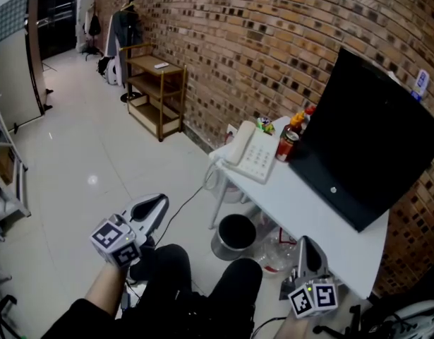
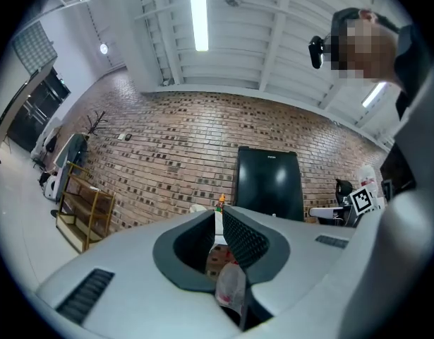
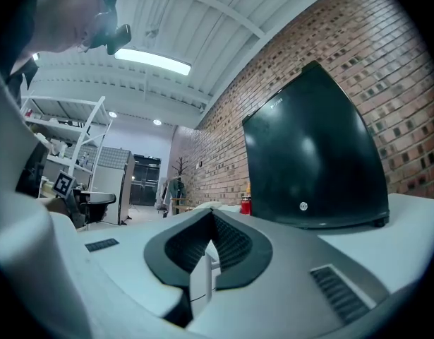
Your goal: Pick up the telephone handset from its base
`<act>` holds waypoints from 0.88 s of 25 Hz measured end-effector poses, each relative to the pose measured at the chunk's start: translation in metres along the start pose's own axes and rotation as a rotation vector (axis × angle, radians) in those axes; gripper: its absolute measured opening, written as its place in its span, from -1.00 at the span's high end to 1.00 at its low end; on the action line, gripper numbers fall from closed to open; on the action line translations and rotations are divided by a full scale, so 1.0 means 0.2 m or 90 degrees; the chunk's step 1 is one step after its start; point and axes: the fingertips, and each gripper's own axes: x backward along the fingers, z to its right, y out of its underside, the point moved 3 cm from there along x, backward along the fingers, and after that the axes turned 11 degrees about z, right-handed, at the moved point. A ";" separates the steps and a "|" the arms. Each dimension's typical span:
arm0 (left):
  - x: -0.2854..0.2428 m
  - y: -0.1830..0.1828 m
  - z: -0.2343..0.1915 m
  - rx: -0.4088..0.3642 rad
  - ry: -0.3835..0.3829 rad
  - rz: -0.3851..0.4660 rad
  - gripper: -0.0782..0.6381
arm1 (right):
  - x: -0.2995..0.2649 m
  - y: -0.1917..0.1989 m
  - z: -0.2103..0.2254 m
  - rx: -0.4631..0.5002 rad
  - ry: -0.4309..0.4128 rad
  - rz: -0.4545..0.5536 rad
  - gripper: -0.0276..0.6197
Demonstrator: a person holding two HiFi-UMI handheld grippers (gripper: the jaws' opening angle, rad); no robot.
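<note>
A white telephone [image 1: 253, 155] sits at the left end of a white table [image 1: 308, 210], its handset [image 1: 238, 144] resting in the cradle on the phone's left side. My left gripper [image 1: 159, 203] is held low over the floor, well short of the table, its tip toward the phone. In the left gripper view the left gripper [image 2: 218, 215] has its jaws together with nothing between them. My right gripper [image 1: 306, 243] is by the table's near edge, far to the right of the phone. Seen from its own camera, the right gripper [image 3: 212, 216] also looks shut and empty.
A black monitor [image 1: 365, 140] stands on the table against the brick wall. Bottles and a red can [image 1: 290, 137] stand next to the phone. A metal waste bin [image 1: 234, 236] sits under the table. A wooden shelf [image 1: 159, 90] stands further along the wall.
</note>
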 end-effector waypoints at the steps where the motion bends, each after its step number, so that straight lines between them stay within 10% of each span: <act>1: -0.04 0.01 -0.01 -0.002 0.003 0.001 0.69 | -0.02 0.00 0.02 0.001 0.000 0.003 0.88; 22: -0.58 0.08 -0.16 -0.016 0.017 -0.013 0.69 | -0.41 0.00 0.30 0.021 0.000 0.023 0.88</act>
